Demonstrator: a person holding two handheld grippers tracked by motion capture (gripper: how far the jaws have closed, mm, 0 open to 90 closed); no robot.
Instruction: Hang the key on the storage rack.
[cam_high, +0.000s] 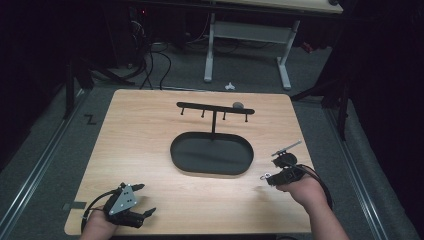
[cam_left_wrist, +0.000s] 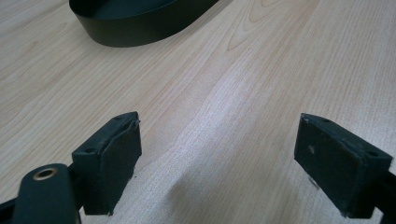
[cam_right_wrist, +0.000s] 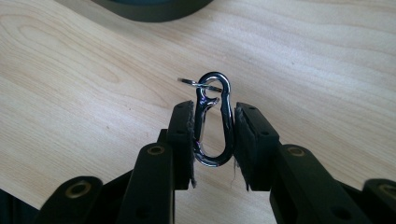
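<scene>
The right gripper (cam_right_wrist: 214, 135) is clamped on a small metal carabiner clip (cam_right_wrist: 214, 122), its pads pressing the clip's two long sides; a thin split ring (cam_right_wrist: 198, 83) hangs through the clip's upper loop. In the high view the right gripper (cam_high: 280, 175) sits just above the wooden table (cam_high: 150, 150) near its right edge, beside the black oval tray (cam_high: 211, 153) from which the hook rack (cam_high: 215, 109) rises. The clip looks light, stiff and polished, so I judge it slippery; it may pivot or squirt out of a loose pinch; the hold across the long sides seems sound, leaving the top loop free for a hook. The left gripper (cam_high: 135, 205) rests at the table's near left corner, jaws apart with nothing between them; its pads (cam_left_wrist: 112, 163) hover over bare wood.
</scene>
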